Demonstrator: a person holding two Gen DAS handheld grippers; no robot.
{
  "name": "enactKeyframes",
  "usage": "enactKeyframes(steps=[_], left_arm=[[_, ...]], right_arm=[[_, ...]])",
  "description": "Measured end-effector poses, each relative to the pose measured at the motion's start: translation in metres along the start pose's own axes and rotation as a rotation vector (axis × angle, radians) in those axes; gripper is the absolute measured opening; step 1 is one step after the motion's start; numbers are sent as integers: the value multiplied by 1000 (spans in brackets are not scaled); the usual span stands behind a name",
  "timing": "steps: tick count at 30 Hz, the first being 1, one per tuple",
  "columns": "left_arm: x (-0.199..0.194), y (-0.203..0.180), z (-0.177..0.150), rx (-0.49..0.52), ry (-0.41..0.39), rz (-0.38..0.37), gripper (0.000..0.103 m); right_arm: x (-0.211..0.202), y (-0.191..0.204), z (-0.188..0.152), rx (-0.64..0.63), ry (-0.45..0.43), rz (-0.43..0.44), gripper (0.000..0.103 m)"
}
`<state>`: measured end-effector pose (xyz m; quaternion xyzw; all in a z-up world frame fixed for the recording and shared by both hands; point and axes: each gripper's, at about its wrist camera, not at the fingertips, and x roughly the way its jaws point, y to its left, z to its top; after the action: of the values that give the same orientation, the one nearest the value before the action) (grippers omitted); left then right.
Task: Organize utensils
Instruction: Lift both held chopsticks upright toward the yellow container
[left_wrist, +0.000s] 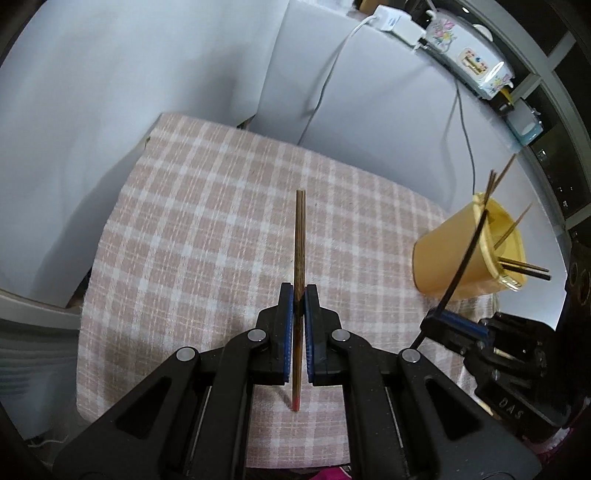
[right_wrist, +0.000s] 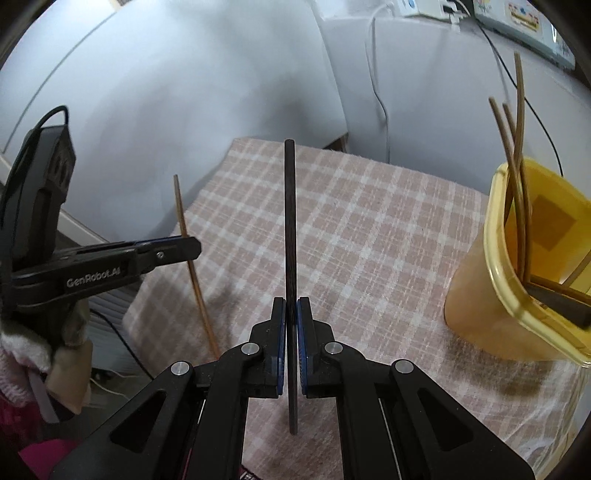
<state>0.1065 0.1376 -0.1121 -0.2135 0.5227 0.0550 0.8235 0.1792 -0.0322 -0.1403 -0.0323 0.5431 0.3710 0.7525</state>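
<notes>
My left gripper (left_wrist: 299, 291) is shut on a brown wooden chopstick (left_wrist: 300, 236) with a red tip, held upright above the checked cloth. It also shows in the right wrist view (right_wrist: 192, 248), at the left. My right gripper (right_wrist: 291, 304) is shut on a black chopstick (right_wrist: 290, 221), also upright above the cloth. In the left wrist view the right gripper (left_wrist: 436, 319) and its black chopstick (left_wrist: 466, 254) stand in front of the yellow cup (left_wrist: 469, 251). The yellow cup (right_wrist: 517, 266) holds several chopsticks and stands at the cloth's right side.
A pink and white checked cloth (left_wrist: 207, 229) covers the small table, with its edges near on the left and far sides. White panels (left_wrist: 110, 92) stand behind. A white power strip (left_wrist: 395, 20) with cables and a flowered appliance (left_wrist: 472, 62) are at the back right.
</notes>
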Motion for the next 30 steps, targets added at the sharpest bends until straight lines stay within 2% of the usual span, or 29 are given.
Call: enactKeyframes(steps=[5, 12, 23, 30], left_arm=[[10, -17, 6, 32, -35, -10, 4], [-9, -39, 15, 71, -84, -56, 4], [-40, -80, 37, 159, -167, -128, 4], [-51, -109, 46, 213, -197, -170, 4]], right_arm=[[-16, 12, -3, -56, -35, 2, 4], [-45, 15, -7, -86, -109, 8, 4], [-107, -7, -8, -3, -240, -14, 4], [-145, -22, -12, 50, -314, -61, 4]])
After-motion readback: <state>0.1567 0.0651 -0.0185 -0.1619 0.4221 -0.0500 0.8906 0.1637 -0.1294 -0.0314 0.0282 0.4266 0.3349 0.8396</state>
